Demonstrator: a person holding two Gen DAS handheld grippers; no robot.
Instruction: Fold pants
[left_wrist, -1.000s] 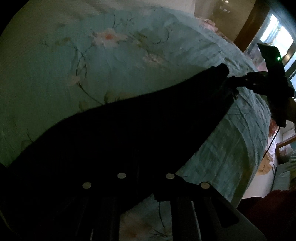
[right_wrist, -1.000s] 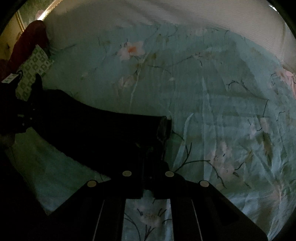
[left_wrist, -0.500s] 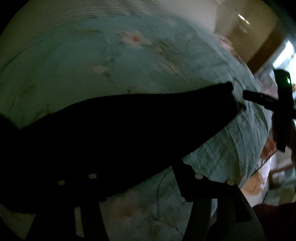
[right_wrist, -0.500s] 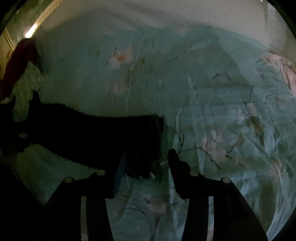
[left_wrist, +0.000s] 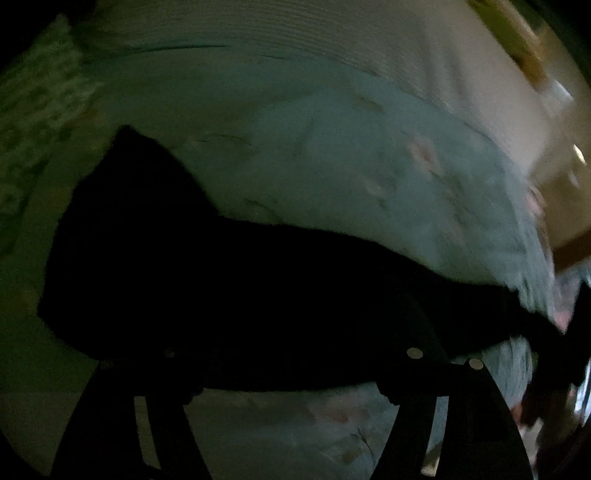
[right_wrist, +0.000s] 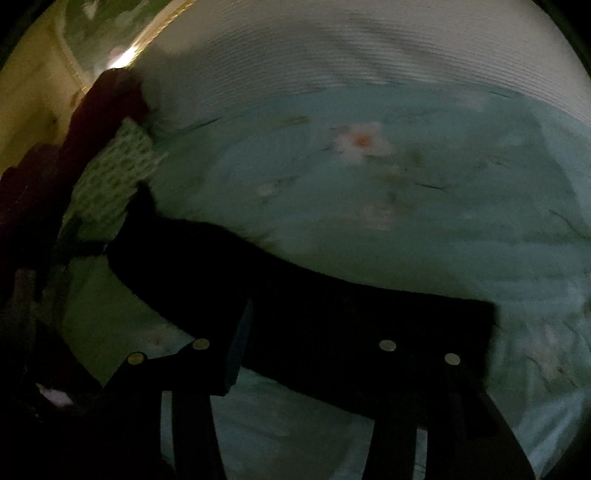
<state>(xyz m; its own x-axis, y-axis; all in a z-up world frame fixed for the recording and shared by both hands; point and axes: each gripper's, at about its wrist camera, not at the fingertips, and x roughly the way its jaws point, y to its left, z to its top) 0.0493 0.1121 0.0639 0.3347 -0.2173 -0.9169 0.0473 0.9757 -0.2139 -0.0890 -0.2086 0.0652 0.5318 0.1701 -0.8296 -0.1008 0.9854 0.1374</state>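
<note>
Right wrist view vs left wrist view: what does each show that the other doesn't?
Right wrist only: a pink flower print on the sheet, a green patterned cushion and a dark red cloth at far left.
Left wrist only: a pale wall at upper right.
Both: the black pants lying flat on the teal bedsheet, each view's own tool with jaws apart.

We see a bed covered by a pale teal cotton sheet (right_wrist: 424, 236) printed with thin dark twigs and a white blossom with a pink centre (right_wrist: 362, 142). Beyond it lies a white ribbed blanket (right_wrist: 369, 55). At the left edge sits a green-and-white patterned cushion (right_wrist: 110, 177), touching a dark maroon cloth bundle (right_wrist: 107, 107). Behind them we make out a yellowish wall (right_wrist: 33, 92).
</note>
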